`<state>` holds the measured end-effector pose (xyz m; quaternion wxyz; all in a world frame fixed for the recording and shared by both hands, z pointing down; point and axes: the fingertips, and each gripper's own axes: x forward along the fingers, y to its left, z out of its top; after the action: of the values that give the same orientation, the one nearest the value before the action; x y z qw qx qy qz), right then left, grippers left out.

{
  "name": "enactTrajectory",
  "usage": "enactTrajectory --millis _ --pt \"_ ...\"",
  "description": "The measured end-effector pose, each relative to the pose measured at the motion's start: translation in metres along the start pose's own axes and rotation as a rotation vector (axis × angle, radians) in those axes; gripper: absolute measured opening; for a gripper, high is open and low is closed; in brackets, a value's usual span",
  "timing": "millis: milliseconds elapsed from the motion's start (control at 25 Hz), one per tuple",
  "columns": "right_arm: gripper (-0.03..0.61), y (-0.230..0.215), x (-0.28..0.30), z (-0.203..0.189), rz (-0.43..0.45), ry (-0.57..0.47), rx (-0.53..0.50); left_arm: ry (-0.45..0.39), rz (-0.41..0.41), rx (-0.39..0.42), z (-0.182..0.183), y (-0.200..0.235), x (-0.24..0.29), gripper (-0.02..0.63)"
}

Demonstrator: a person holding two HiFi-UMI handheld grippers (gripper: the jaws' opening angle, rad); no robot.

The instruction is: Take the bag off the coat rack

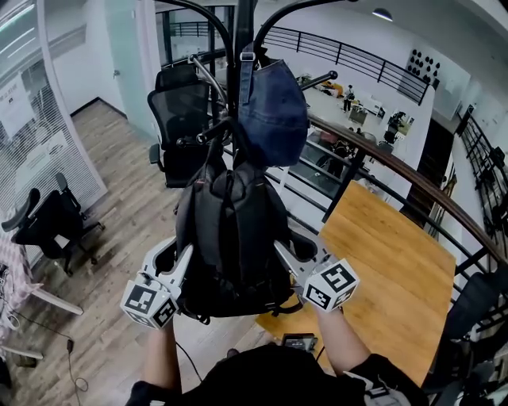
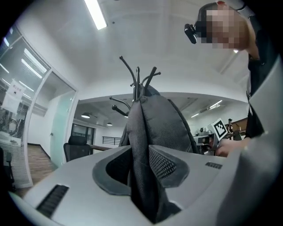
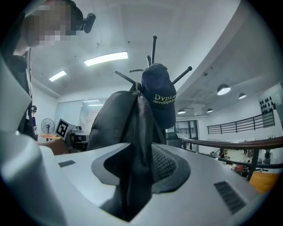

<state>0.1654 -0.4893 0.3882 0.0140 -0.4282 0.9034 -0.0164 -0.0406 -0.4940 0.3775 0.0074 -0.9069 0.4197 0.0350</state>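
A black backpack (image 1: 234, 238) hangs from the black coat rack (image 1: 242, 24), under a dark blue cap (image 1: 274, 111) on the same rack. My left gripper (image 1: 176, 266) is at the bag's lower left side and my right gripper (image 1: 292, 258) at its lower right. In the left gripper view a fold of the backpack (image 2: 159, 119) is pinched between the pads of the left gripper (image 2: 141, 170). In the right gripper view, the right gripper (image 3: 135, 170) pinches another fold of the backpack (image 3: 112, 119); the cap (image 3: 159, 95) hangs just above.
Black office chairs (image 1: 178, 119) stand behind the rack, another chair (image 1: 48, 222) at left. A curved railing (image 1: 413, 178) runs close on the right, with a wooden surface (image 1: 389, 262) beyond it. The rack's bare hooks (image 2: 138, 79) spread above the bag.
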Motion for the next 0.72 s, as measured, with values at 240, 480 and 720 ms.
enactTrajectory --millis 240,480,720 --pt "0.116 0.000 -0.004 0.002 -0.039 -0.012 -0.004 0.023 -0.022 -0.005 -0.002 -0.003 0.002 0.107" --pt "0.073 -0.001 -0.010 0.006 -0.054 -0.072 0.038 0.039 -0.050 -0.002 0.000 -0.010 0.000 0.072" --pt "0.057 0.002 -0.018 0.019 -0.077 -0.145 0.062 0.014 -0.048 0.007 0.009 -0.017 -0.006 0.055"
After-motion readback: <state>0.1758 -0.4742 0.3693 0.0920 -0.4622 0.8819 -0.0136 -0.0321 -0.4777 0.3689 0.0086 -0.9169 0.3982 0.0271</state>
